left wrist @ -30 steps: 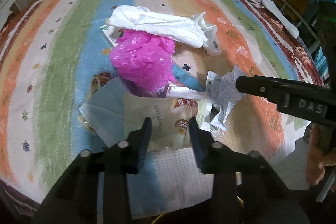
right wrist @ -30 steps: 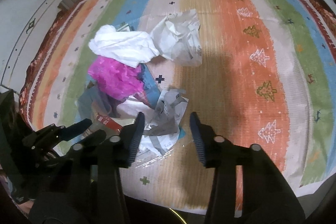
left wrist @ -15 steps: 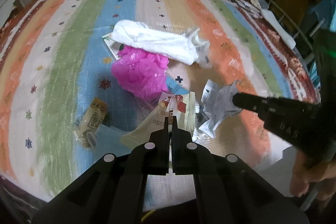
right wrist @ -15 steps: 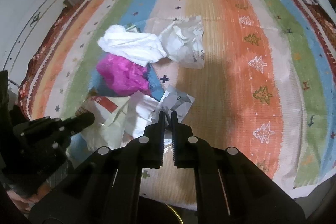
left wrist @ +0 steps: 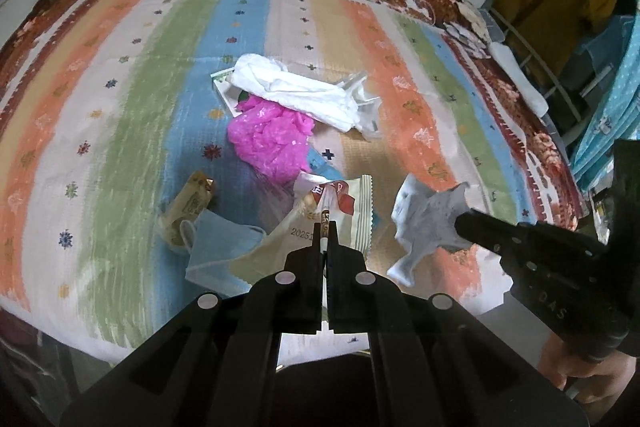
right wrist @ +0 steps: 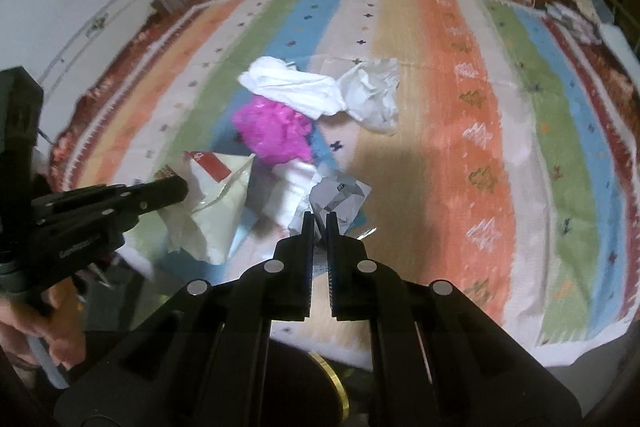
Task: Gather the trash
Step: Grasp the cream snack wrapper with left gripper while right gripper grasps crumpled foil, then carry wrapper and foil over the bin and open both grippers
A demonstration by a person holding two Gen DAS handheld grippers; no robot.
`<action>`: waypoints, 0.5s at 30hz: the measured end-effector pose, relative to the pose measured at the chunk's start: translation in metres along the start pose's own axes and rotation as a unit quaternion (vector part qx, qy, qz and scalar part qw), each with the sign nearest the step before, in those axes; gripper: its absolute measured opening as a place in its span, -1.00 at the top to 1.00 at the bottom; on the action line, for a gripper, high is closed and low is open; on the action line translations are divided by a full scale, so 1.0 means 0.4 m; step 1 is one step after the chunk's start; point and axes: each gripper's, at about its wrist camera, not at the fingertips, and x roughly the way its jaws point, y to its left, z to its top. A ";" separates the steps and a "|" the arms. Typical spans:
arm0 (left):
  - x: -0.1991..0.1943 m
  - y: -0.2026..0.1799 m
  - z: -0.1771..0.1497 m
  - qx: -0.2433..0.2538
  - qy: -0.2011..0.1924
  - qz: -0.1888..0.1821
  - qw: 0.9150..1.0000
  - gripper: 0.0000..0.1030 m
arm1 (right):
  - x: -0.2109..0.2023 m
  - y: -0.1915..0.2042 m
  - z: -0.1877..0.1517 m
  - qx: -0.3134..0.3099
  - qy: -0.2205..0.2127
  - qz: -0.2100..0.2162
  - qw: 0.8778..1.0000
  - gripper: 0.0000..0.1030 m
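My left tool (left wrist: 325,231) pinches the cream snack wrapper (left wrist: 320,223) dead ahead; my right tool (right wrist: 319,223) grips the crumpled grey paper (right wrist: 338,193), both raised over the striped bed cover (left wrist: 132,131). The pink bag (left wrist: 272,137) lies beyond, nearer my left.

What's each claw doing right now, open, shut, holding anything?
Left claw: shut on the snack wrapper.
Right claw: shut on the crumpled paper.

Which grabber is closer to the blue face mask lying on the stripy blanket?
The left one. The left gripper, shut on the cream snack wrapper, sits right beside the blue face mask. The right gripper, shut on the crumpled grey paper, is farther off, beyond the wrapper.
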 end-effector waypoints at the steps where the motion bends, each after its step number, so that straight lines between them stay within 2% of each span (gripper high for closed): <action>1: -0.013 -0.002 -0.003 0.000 -0.004 -0.002 1.000 1.00 | -0.010 0.002 -0.011 -0.003 -0.003 -0.003 1.000 0.90; 6: -0.072 -0.013 -0.031 0.004 -0.023 -0.007 1.000 1.00 | -0.061 0.019 -0.058 -0.014 -0.017 -0.009 1.000 0.90; 9: -0.104 -0.008 -0.059 -0.009 -0.031 -0.025 0.999 1.00 | -0.111 0.055 -0.089 -0.032 -0.038 -0.015 0.999 0.90; 15: -0.167 -0.021 -0.107 -0.007 -0.052 -0.032 0.998 1.00 | -0.169 0.108 -0.140 -0.052 -0.064 -0.012 0.997 0.90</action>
